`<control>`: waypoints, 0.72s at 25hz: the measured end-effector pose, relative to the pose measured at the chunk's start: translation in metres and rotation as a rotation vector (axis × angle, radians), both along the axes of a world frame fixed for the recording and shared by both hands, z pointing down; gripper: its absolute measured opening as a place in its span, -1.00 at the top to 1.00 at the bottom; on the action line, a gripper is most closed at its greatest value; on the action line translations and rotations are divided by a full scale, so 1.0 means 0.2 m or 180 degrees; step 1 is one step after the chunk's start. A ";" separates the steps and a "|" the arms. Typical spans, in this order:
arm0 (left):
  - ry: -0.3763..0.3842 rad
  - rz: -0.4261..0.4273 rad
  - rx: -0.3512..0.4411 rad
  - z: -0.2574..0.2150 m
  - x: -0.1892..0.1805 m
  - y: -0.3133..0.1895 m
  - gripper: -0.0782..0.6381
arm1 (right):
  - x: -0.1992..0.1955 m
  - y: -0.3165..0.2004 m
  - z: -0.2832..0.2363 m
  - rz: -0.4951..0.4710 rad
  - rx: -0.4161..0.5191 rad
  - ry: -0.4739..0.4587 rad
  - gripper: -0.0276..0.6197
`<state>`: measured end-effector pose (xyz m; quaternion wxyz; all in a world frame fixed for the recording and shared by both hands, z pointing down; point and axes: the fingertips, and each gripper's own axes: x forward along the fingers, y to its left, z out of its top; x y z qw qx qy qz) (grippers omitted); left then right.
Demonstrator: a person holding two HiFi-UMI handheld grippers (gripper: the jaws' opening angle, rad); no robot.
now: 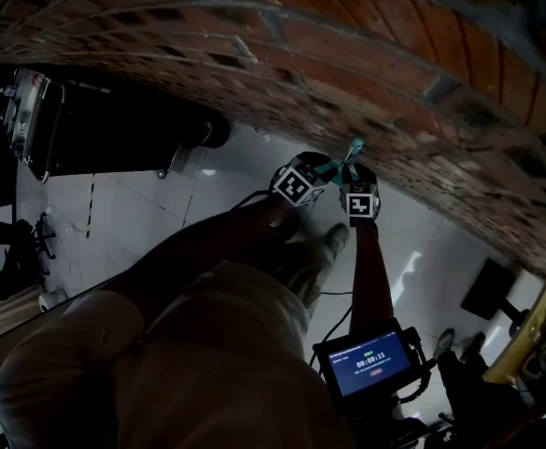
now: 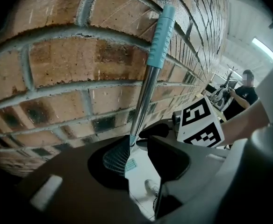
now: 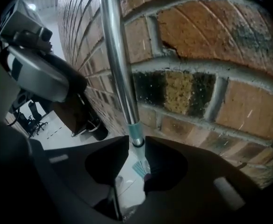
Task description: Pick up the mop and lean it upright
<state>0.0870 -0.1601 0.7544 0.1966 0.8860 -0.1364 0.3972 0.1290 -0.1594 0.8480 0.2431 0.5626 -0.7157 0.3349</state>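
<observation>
The mop stands nearly upright against the brick wall (image 2: 57, 64), its teal grip (image 2: 161, 36) high on the bricks and its steel pole (image 3: 119, 64) running down to a teal collar (image 3: 136, 135). The mop head (image 3: 141, 168) rests on the pale floor below. My left gripper (image 2: 137, 141) is open; the pole passes just beside its left jaw, with a wide gap to the other. My right gripper (image 3: 136, 143) is open a little, the pole between its jaws with slim gaps. In the head view both grippers (image 1: 334, 168) (image 1: 352, 174) sit side by side at the handle tip (image 1: 352, 148).
The brick wall (image 1: 366, 54) runs along the far side. A black cabinet (image 1: 114, 129) stands at the left, an office chair (image 1: 11, 251) further left. My shoe (image 1: 334, 241) is near the mop foot. A screen device (image 1: 371, 363) hangs low. A person (image 2: 241, 94) stands far off.
</observation>
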 end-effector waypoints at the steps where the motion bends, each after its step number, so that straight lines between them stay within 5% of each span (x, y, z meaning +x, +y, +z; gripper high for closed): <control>1: 0.0004 0.0005 0.0005 -0.01 0.00 0.00 0.40 | 0.00 0.00 0.02 -0.0007 -0.0026 0.0004 0.60; 18: -0.0047 0.0042 0.0053 -0.04 -0.12 -0.04 0.40 | -0.06 -0.08 0.14 -0.0133 -0.0126 0.0080 0.56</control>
